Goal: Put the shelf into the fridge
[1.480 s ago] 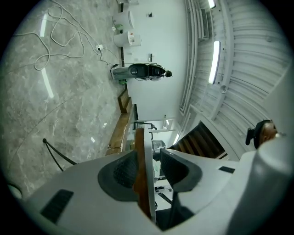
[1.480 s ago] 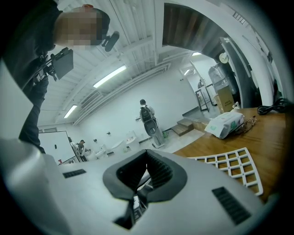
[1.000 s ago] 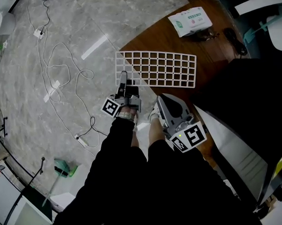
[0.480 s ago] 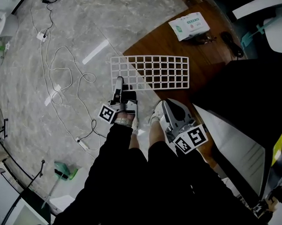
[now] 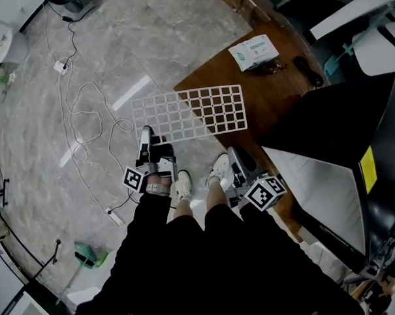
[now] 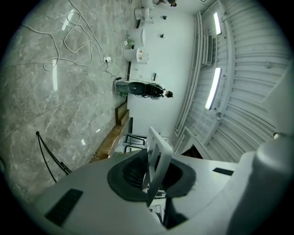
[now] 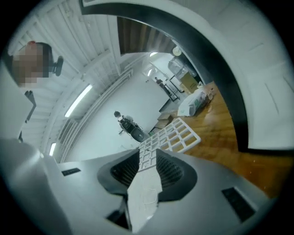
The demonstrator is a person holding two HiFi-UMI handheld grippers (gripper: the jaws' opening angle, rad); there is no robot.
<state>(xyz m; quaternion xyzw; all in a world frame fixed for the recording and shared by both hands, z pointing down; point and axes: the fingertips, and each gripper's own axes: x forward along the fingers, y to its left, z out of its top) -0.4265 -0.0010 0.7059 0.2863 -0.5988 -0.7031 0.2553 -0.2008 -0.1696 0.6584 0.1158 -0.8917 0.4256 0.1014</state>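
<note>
shelf (image 5: 189, 113): white wire grid, in the air, roughly level, long side running left to right. Its right part is over the near-left corner of the wooden tabletop (image 5: 266, 92); the left part hangs over the grey marble floor (image 5: 114, 46). Not in the fridge (image 5: 333, 121), which is the black cabinet at the tabletop's right side, with a white inner panel facing up and a yellow label (image 5: 368, 169) on it. The shelf is left of the cabinet and apart from it.

left gripper (image 5: 146, 135): on the shelf's near long edge, toward its left end. Its own view shows the shelf (image 6: 156, 158) edge-on, with the left gripper (image 6: 154, 172) pads clamped on it through a narrow gap (solid hold).

right gripper (image 5: 237, 161): jaws opening. Its own view shows a strip of the shelf (image 7: 172, 135) running through the gap of the right gripper (image 7: 148, 167). The grid is seen nearly face-on, and the pads don't look to be squeezing it. In the head view this gripper sits below the shelf's near-right corner.

Other: white packet (image 5: 253, 51) near the tabletop's far edge, loose white cables (image 5: 85, 119) on the floor, and the person's white shoes (image 5: 182, 185) below the shelf.
</note>
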